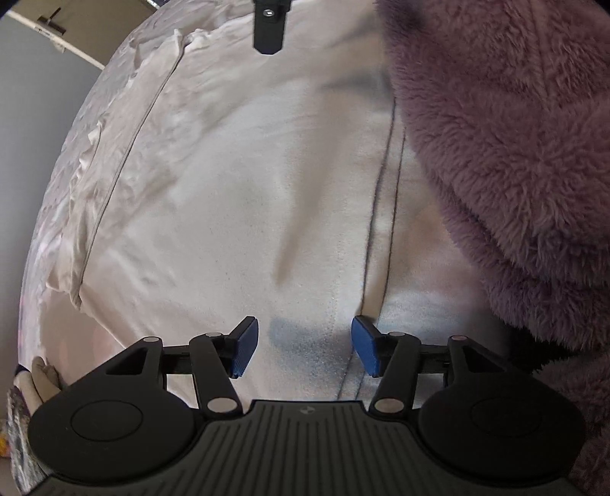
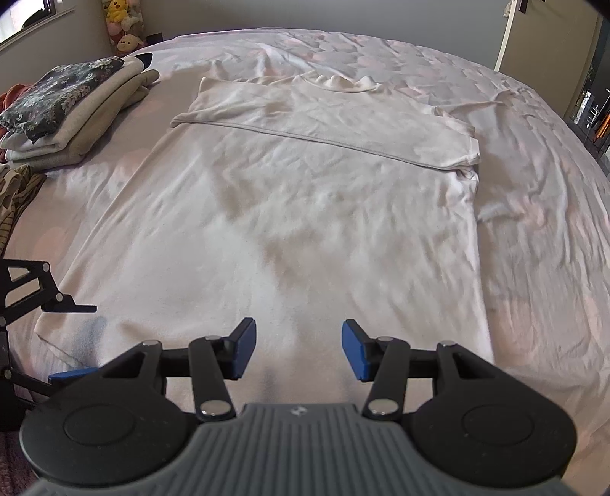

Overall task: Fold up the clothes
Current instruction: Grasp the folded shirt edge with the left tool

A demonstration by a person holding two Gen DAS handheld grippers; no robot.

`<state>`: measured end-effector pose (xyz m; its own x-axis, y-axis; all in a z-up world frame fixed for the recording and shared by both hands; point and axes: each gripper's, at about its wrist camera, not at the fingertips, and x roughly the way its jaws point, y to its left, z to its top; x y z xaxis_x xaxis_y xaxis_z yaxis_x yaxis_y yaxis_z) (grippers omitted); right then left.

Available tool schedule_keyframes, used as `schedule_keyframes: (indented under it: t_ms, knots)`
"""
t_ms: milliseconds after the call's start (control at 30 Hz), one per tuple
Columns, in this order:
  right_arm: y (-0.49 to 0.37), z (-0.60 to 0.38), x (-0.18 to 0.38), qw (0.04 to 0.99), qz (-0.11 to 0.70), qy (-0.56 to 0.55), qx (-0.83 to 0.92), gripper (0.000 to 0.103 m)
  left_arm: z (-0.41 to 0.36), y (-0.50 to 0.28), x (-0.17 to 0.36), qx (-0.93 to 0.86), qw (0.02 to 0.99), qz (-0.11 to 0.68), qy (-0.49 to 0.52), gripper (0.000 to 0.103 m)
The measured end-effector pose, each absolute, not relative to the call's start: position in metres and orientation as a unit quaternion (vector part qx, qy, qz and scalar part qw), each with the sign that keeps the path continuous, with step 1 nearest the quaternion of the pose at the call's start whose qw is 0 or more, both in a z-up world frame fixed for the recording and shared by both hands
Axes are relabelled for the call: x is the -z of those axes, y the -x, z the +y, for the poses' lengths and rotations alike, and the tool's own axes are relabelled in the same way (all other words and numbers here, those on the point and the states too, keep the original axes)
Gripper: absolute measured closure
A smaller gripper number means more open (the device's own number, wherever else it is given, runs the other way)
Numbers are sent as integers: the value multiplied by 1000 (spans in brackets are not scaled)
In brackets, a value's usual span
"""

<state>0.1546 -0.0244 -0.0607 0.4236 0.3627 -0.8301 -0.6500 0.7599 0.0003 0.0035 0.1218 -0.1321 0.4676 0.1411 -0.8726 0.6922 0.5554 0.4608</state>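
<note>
A white T-shirt (image 2: 305, 213) lies flat on the bed, its sleeves folded in across the top near the collar (image 2: 335, 84). My right gripper (image 2: 297, 349) hovers open over the middle of the near hem, nothing between its blue pads. At the shirt's near left corner my left gripper (image 2: 74, 341) also stands open. In the left wrist view the left gripper (image 1: 305, 345) is open just above the white cloth (image 1: 228, 190), beside a stitched hem seam (image 1: 379, 229). One black finger (image 1: 268, 30) of the right gripper shows at the top.
A fluffy purple sleeve (image 1: 514, 152) fills the right of the left wrist view. A stack of folded clothes (image 2: 57, 114) sits at the bed's far left, with plush toys (image 2: 118, 23) behind. Pale bedsheet (image 2: 541, 198) spreads to the right of the shirt.
</note>
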Motion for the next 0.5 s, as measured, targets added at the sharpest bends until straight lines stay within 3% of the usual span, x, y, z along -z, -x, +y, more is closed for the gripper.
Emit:
schedule_keyframes:
  t_ms: [133, 267, 300, 333, 500]
  knots:
    - [-152, -19, 62, 824, 439, 181, -308, 49, 122, -4, 135, 172, 742, 476, -440, 43]
    - [-149, -13, 65, 818, 435, 205, -314, 49, 126, -5, 133, 185, 745, 487, -417, 65]
    - [-148, -11, 66, 816, 436, 211, -315, 49, 125, -5, 133, 188, 744, 488, -417, 75]
    - [-148, -10, 68, 812, 438, 216, -319, 49, 124, -4, 134, 174, 742, 484, -429, 98]
    - [-145, -3, 73, 780, 456, 238, -357, 49, 128, -10, 136, 142, 745, 490, -430, 103]
